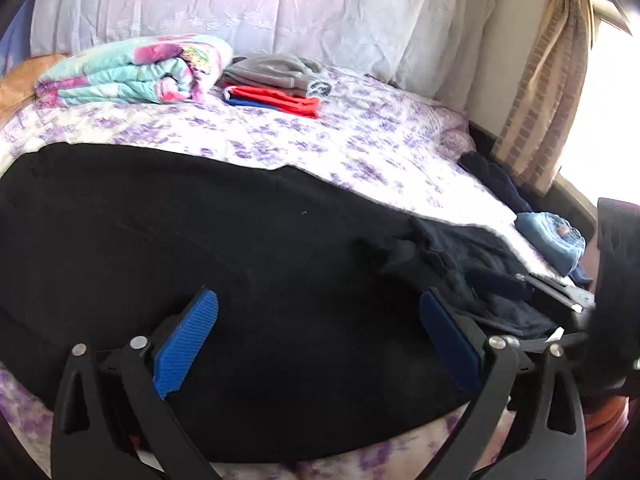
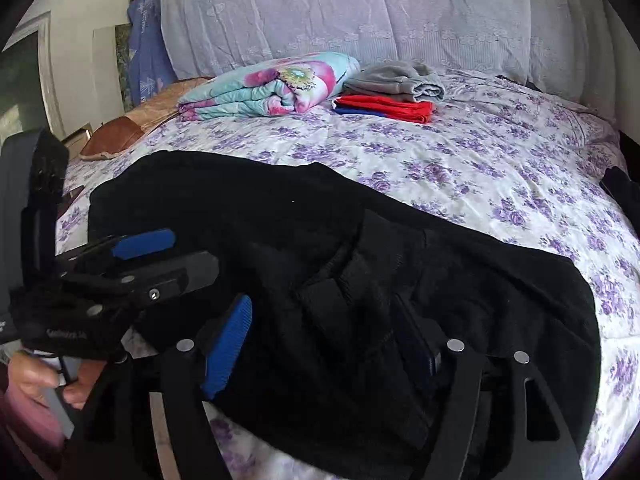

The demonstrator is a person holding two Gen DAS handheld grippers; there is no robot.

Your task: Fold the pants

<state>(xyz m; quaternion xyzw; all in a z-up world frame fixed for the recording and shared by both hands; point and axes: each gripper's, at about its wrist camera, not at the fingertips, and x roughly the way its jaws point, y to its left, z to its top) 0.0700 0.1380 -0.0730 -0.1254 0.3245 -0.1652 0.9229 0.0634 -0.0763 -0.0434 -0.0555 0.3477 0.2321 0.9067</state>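
Black pants point(image 1: 200, 240) fill the near edge of the bed point(image 1: 360, 148), right under your jaws. Your left gripper point(image 1: 318, 320) stands wide and holds nothing; your right gripper point(image 2: 328, 344) is wide too, its far pad dim against the cloth. The pants' long axis runs left to right across both grippers — the rumpled part point(image 2: 352, 276) lies nearer your right. Only the right view shows the left gripper from the side.
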